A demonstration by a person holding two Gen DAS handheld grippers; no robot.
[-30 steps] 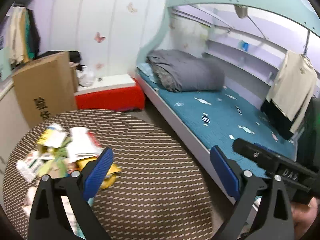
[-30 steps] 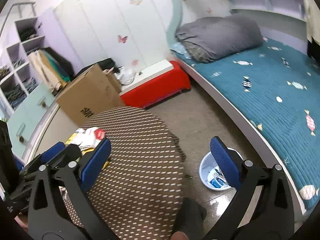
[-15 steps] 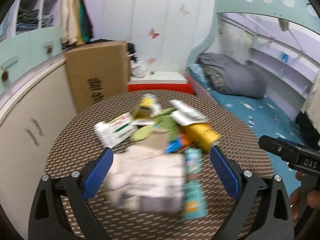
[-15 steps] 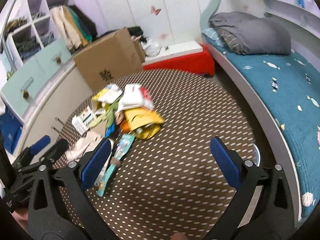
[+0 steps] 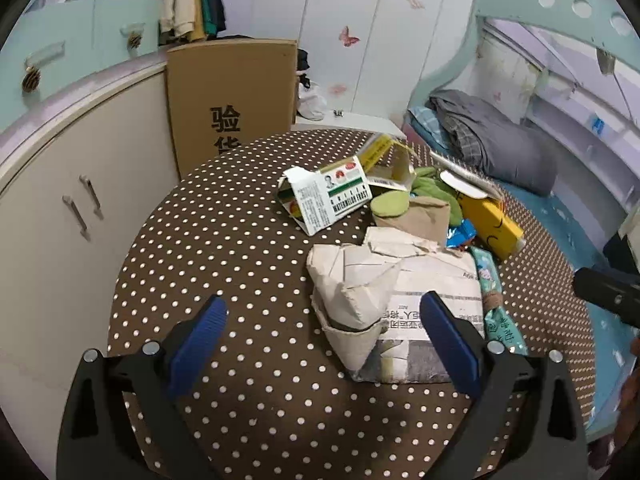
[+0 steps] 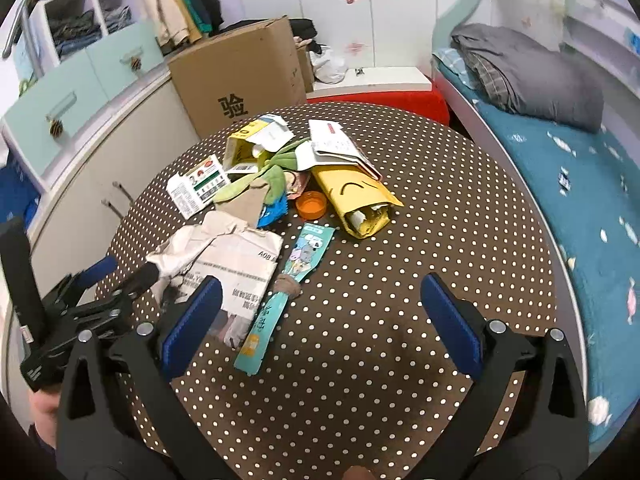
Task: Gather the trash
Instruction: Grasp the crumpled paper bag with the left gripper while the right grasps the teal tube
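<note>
A pile of trash lies on the round brown polka-dot table (image 5: 240, 240). It holds a crumpled paper bag on newspaper (image 5: 360, 280), a white carton (image 5: 324, 196), a yellow package (image 5: 488, 220), a teal wrapper (image 6: 288, 284) and an orange cap (image 6: 311, 205). My left gripper (image 5: 320, 332) is open, its fingers on either side of the paper bag's near end. My right gripper (image 6: 320, 316) is open and empty above the table, right of the teal wrapper. The left gripper also shows in the right wrist view (image 6: 116, 276).
A tall cardboard box (image 5: 232, 96) stands behind the table. A curved cabinet (image 5: 60, 200) runs along the left. A bed with a teal cover (image 6: 580, 184) and a grey quilt (image 6: 528, 68) lies to the right. A red bench (image 6: 380, 100) is beyond the table.
Both grippers have swung left from the bed side toward the table and moved in over the trash pile. The left one now straddles the paper bag. Both stay open.
</note>
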